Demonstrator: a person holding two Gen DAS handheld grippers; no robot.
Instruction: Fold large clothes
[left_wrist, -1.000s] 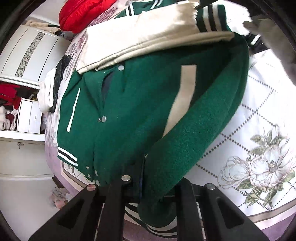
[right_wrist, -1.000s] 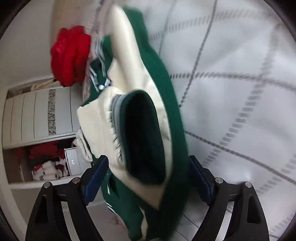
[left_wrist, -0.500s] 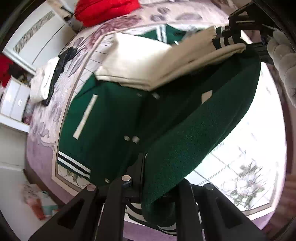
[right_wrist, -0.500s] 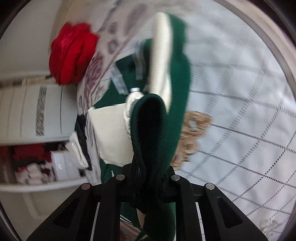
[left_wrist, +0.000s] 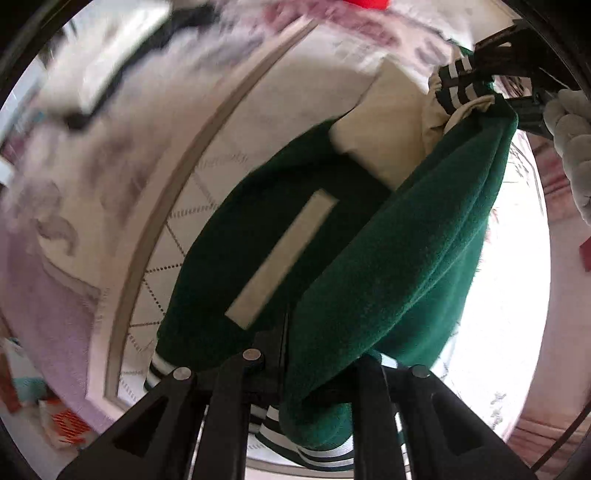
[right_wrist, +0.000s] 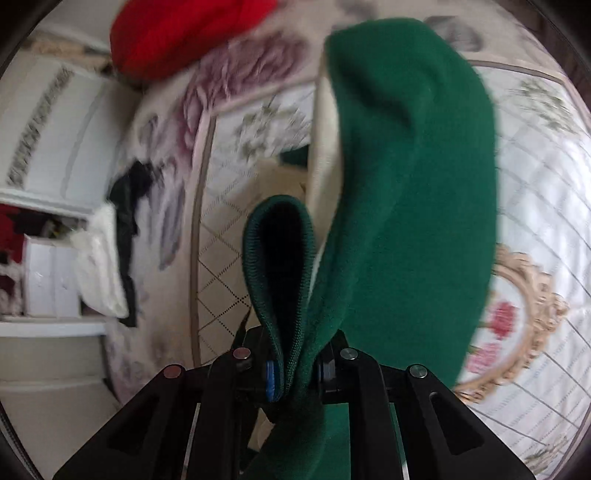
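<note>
Bright daylight fills both views. In the left wrist view the bedspread (left_wrist: 506, 280) blows out to pure white at the right, while its upper left smears with motion blur. The right wrist view blurs at the top around the red bundle (right_wrist: 177, 33). Fisheye bending and black vignette ring both.

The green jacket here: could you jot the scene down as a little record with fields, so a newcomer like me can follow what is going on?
garment: green jacket with cream sleeves and striped trim
surface: floral quilted bedspread
left hand-held gripper: jaws opening, jacket fabric between them
right hand-held gripper: shut on a folded green edge of the jacket
jacket state: lifted, hanging between both grippers
background: red garment, white cabinet
image quality: motion blur in both views
</note>
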